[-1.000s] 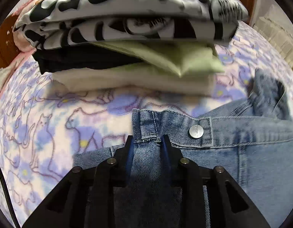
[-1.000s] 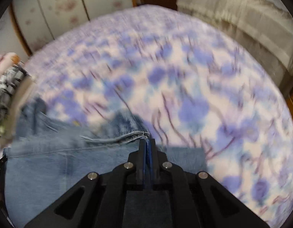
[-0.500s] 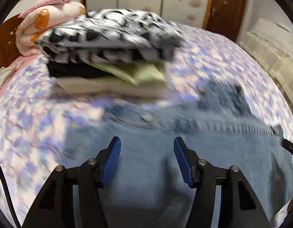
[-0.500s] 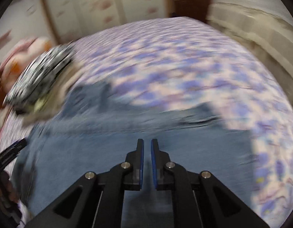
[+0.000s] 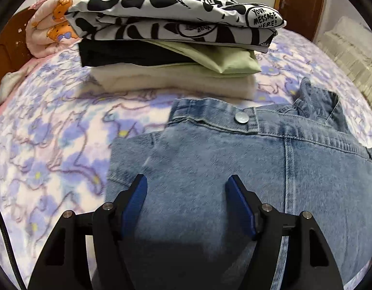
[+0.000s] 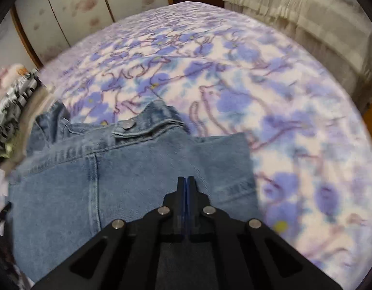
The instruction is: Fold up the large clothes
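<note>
Both tools above folded jeans [image 5: 210, 159].

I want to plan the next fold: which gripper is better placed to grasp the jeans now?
Probably the left gripper: its jaws stand open over the jeans, near the waistband. The right gripper is shut, with no cloth visible between its jaws.

I see soft, even indoor light and heavy fisheye bending with black corners. My left view is fairly sharp; a shadow darkens the jeans [image 5: 210, 164] underneath. My right view smears leftward.
</note>
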A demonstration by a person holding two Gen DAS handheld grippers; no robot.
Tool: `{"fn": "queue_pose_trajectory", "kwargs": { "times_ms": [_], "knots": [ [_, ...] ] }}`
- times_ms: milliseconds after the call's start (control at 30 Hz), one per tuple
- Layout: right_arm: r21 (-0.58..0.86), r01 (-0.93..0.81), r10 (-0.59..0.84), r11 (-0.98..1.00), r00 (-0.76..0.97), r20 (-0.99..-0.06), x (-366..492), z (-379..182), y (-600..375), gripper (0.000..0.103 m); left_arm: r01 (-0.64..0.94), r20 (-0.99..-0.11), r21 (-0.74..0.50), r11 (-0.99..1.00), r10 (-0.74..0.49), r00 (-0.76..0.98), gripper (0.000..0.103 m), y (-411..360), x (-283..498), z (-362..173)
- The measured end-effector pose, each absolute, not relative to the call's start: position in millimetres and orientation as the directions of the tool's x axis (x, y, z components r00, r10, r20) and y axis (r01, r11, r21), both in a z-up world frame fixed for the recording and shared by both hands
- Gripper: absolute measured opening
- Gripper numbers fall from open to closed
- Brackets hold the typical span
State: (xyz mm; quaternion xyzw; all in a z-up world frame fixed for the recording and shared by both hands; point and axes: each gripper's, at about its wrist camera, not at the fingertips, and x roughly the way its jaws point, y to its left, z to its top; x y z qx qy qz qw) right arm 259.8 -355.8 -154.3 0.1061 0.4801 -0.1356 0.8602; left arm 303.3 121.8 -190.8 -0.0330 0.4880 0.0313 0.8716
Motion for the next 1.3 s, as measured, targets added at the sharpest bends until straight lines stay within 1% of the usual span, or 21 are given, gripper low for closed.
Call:
{"fn": "queue_pose_trajectory", "kwargs": {
  "times_ms": [33,133,300,367,433,500,567,600,667,733,767,800,833,867,933,967,1033,1067,1167,1200,1300],
  "knots": [
    [0.035,0.33,-0.142,0.943,0.498,-0.856,257.4,-148.3,-349.3,0.006,-0.094,-0.859,-0.024,0.995,0.028,0.512,0.068,119.5,300.7,-186.0],
    [0.122,0.271,-0.042,0.955,0.529,-0.847,245.4,-133.0,-316.6,0.006,-0.093,-0.852,-0.089,0.992,-0.028,0.522,0.068,110.5,284.6,-165.2],
    [0.195,0.07,0.125,0.978,0.55,-0.825,221.2,-123.4,-219.7,0.007,-0.048,-0.818,-0.171,0.984,-0.115,0.563,0.071,74.8,235.0,-137.7],
    [0.218,-0.022,0.197,0.976,0.526,-0.828,209.3,-131.8,-180.4,0.007,-0.039,-0.812,-0.16,0.986,-0.109,0.574,0.071,62.3,215.7,-138.1],
    [0.201,-0.084,0.216,0.976,0.502,-0.838,197.1,-145.1,-155.4,0.007,-0.03,-0.813,-0.119,0.992,-0.08,0.576,0.071,54.4,197.1,-147.4],
    [0.152,-0.087,0.175,0.985,0.491,-0.853,185.2,-158.3,-149.2,0.007,-0.043,-0.832,-0.054,0.998,-0.021,0.554,0.071,56.4,187.0,-162.2],
    [0.168,-0.055,0.174,0.984,0.482,-0.858,176.4,-168.4,-167.2,0.006,-0.094,-0.858,-0.004,0.996,0.045,0.511,0.071,73.8,179.6,-180.8],
    [0.19,-0.032,0.181,0.981,0.487,-0.854,171.7,-170.2,-180.2,0.006,-0.107,-0.861,-0.038,0.994,0.022,0.509,0.073,87.3,174.9,-185.4],
    [0.195,0.041,0.148,0.98,0.506,-0.85,162.8,-169.3,-213.8,0.003,-0.122,-0.845,-0.122,0.985,-0.039,0.533,0.073,112.9,163.6,-185.2],
    [0.129,0.099,0.064,0.987,0.492,-0.868,160.6,-168.2,-241.6,0.003,-0.143,-0.847,-0.092,0.985,-0.002,0.532,0.073,122.9,158.3,-182.9],
    [0.077,0.144,-0.003,0.987,0.491,-0.871,159.6,-165.6,-257.9,0.004,-0.141,-0.846,-0.078,0.987,0.009,0.533,0.073,125.8,156.0,-181.8],
    [0.04,0.187,-0.058,0.981,0.492,-0.869,155.7,-163.7,-274.2,0.007,-0.134,-0.844,-0.083,0.987,0.002,0.537,0.073,127.9,153.2,-180.7],
    [0.009,0.229,-0.105,0.973,0.483,-0.869,151.4,-162.2,-290.0,0.007,-0.136,-0.843,-0.079,0.988,0.006,0.537,0.073,128.1,151.6,-180.5],
    [0.006,0.256,-0.121,0.967,0.476,-0.871,146.2,-161.8,-304.2,0.007,-0.141,-0.844,-0.066,0.988,0.021,0.536,0.073,127.7,149.8,-180.1],
    [0.052,0.278,-0.091,0.959,0.478,-0.874,136.7,-162.2,-326.0,0.003,-0.164,-0.847,-0.033,0.986,0.059,0.529,0.073,127.6,149.9,-180.0],
    [0.063,0.282,-0.083,0.957,0.475,-0.876,133.2,-161.7,-330.0,0.003,-0.184,-0.851,-0.028,0.983,0.073,0.52,0.075,130.1,150.5,-181.9],
    [0.035,0.277,-0.102,0.96,0.464,-0.88,131.8,-161.0,-328.3,0.003,-0.215,-0.861,-0.054,0.975,0.064,0.505,0.081,136.2,151.7,-186.5],
    [0.003,0.27,-0.125,0.963,0.456,-0.881,132.5,-161.4,-323.3,0.005,-0.234,-0.866,-0.066,0.97,0.061,0.496,0.085,140.1,152.1,-188.4],
    [-0.033,0.277,-0.159,0.96,0.446,-0.881,132.5,-163.0,-312.0,0.01,-0.275,-0.878,-0.151,0.949,-0.001,0.479,0.086,154.8,151.5,-194.5],
    [-0.028,0.28,-0.156,0.96,0.447,-0.881,131.2,-163.4,-310.4,0.014,-0.286,-0.88,-0.165,0.944,-0.01,0.475,0.086,158.1,150.6,-195.3],
    [-0.018,0.283,-0.15,0.959,0.454,-0.878,138.3,-168.1,-310.2,0.018,-0.288,-0.884,-0.156,0.945,-0.003,0.468,0.086,159.6,151.0,-194.4]
  ]
}}
